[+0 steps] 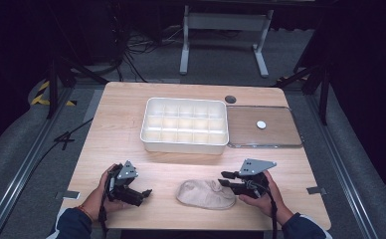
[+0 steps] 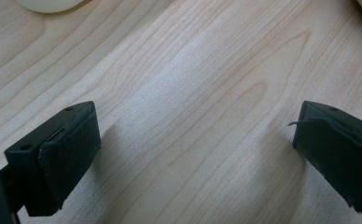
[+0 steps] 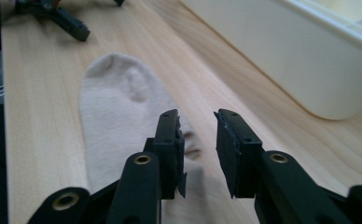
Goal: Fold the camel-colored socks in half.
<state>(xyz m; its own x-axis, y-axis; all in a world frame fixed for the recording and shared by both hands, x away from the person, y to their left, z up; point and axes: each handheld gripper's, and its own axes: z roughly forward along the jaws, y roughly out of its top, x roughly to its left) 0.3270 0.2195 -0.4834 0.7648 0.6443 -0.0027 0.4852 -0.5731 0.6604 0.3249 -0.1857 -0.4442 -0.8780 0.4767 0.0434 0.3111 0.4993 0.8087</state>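
Note:
A beige sock [image 1: 206,194] lies flat near the table's front edge, between the two hands. My right gripper [image 1: 222,179] hovers at the sock's right end, pointing left. In the right gripper view its jaws [image 3: 198,126] stand a narrow gap apart over the sock [image 3: 114,102], with nothing pinched between them. My left gripper [image 1: 144,193] rests to the left of the sock, apart from it. Its jaws [image 2: 195,154] are spread wide over bare wood.
A white compartment box [image 1: 184,145] stands in the middle of the table, its wall [image 3: 286,56] close on the right in the right gripper view. A flat clear lid [image 1: 280,137] holding a small white disc [image 1: 261,124] lies to its right. A grommet hole [image 1: 230,99] sits behind.

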